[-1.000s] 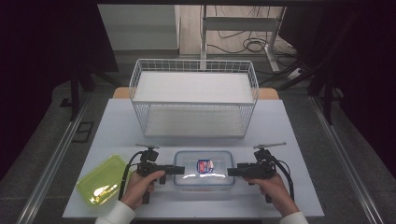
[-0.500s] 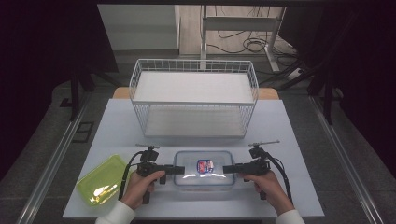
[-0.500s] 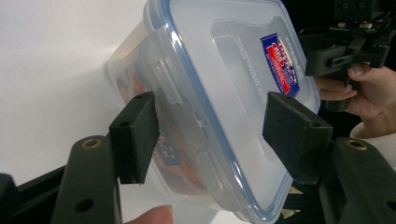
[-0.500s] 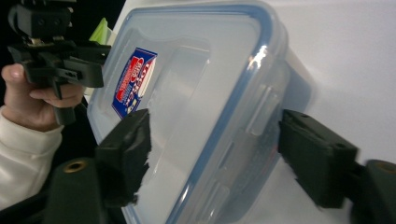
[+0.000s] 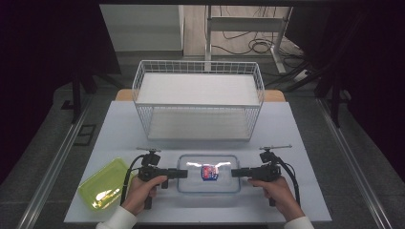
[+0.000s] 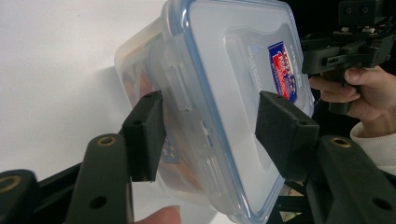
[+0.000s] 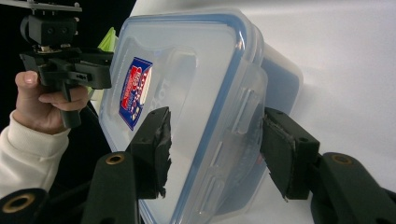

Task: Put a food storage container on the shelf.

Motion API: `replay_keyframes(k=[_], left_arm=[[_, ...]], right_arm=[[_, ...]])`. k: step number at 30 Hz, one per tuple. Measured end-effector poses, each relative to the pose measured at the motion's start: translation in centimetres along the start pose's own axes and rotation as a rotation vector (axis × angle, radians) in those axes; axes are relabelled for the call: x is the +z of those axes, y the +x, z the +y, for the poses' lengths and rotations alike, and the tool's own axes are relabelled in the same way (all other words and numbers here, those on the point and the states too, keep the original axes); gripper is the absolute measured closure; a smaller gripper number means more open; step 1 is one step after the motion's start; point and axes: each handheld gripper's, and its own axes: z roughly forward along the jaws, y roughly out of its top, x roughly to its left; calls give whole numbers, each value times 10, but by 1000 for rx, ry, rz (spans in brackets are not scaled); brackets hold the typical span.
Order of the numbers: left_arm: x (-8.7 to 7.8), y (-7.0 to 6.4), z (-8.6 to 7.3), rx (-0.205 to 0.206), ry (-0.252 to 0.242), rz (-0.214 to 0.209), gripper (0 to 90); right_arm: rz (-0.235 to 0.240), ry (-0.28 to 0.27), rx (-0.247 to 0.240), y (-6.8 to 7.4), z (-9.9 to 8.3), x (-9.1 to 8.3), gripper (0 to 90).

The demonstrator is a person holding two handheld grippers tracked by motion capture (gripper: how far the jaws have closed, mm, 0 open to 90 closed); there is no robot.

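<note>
Beside container (image 5: 208, 173), yellow-green tray (image 5: 102, 183)

A white wire basket (image 5: 198, 102) is standing at the far middle of the white worktop (image 5: 296, 138), its long side facing the near edge. A yellow-green tray (image 5: 102, 183) is lying at the near left corner, well apart from the basket. Cables (image 5: 250, 45) are trailing across the floor beyond.

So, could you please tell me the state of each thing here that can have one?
Clear container: flat on the table, lid on.
Left tongs: open, astride the container's left-end latch.
Right tongs: open, astride its right-end latch.
Wire basket: upright.
Green tray: empty, at the table's near-left corner.
</note>
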Motion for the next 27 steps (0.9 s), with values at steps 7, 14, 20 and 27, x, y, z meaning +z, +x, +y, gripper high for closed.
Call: replay_keyframes(k=[7,14,20,27], left_arm=[[-5,-3,-3,17,-21,-18,491],[-7,-3,-5,23,-30,-27,504],[-7,-1,-5,21,-29,-36,518],[-8,-3,-7,27,-36,-31,517]], right_arm=[[2,-35,-30,6,-9,-7,489],[14,-36,-34,7,-11,-9,499],[19,-41,-29,6,-11,-9,502],[19,-39,-34,7,-12,-10,507]])
